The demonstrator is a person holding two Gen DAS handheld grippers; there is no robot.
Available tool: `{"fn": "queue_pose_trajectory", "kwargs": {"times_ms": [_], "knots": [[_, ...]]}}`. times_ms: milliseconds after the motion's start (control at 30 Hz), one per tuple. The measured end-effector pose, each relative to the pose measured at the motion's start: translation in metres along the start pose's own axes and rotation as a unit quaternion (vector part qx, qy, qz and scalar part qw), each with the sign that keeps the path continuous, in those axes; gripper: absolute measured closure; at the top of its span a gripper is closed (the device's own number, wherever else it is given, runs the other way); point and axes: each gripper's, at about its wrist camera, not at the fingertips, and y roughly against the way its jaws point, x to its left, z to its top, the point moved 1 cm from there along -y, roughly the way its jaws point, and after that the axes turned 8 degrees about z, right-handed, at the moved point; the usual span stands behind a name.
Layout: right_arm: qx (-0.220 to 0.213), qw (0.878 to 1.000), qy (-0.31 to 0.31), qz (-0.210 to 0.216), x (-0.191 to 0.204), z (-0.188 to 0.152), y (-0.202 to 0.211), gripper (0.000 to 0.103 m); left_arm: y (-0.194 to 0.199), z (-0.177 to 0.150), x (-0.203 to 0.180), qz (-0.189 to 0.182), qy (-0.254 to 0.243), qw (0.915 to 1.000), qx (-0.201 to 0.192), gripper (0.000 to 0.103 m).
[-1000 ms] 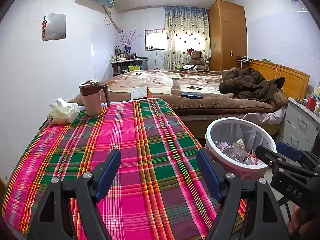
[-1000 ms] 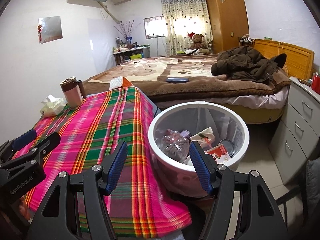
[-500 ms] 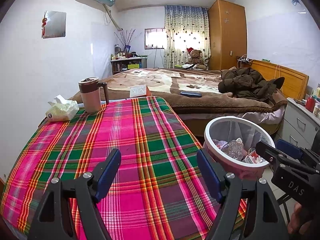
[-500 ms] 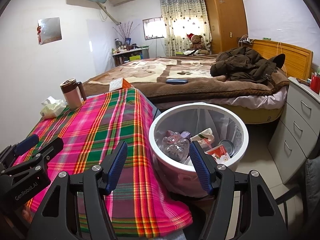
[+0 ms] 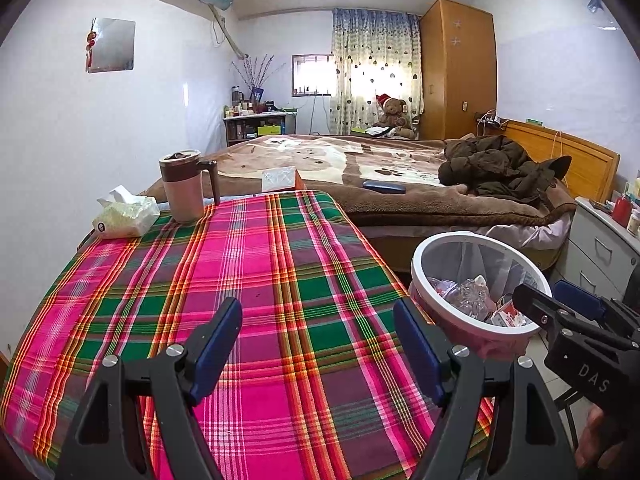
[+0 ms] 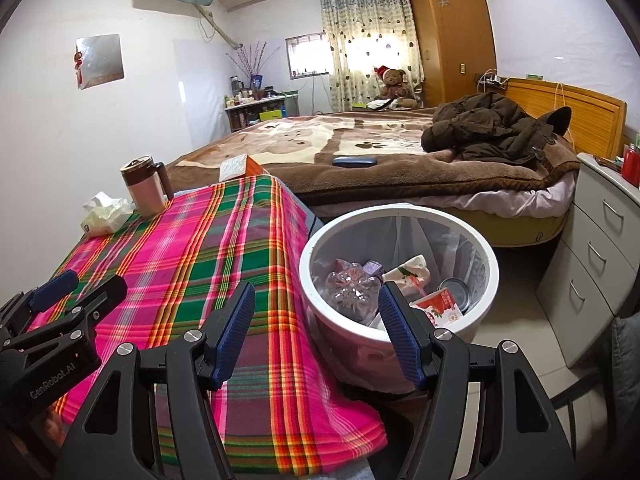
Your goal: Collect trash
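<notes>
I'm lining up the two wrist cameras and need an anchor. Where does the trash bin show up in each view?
Left wrist: trash bin at right of centre, beside the table's right edge, partly behind the right gripper.
Right wrist: trash bin at centre, just beyond the open fingers.
Shared landmark: the brown mug at the plaid table's far left corner.

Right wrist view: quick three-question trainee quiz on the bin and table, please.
1. True or false: the right gripper is shut on a bottle.
2. Where does the trash bin stand? A) on the bed B) on the floor beside the table C) on the dresser
3. Fill in: the mug stands next to a pack of ____.

Key: 1 false, both grippers are open and empty; 2 B; 3 tissues.
</notes>
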Motion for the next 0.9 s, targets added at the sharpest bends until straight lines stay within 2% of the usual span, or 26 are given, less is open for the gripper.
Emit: {"fn": "queue_pose_trajectory", "kwargs": {"times_ms": [900], "knots": [[-0.001, 1.000, -0.001, 0.000, 0.0007, -0.0002, -0.0003, 0.037, -0.0001, -0.0001, -0.0004, 0.003, 0.001, 1.0000, 0.003, 0.024]]}}
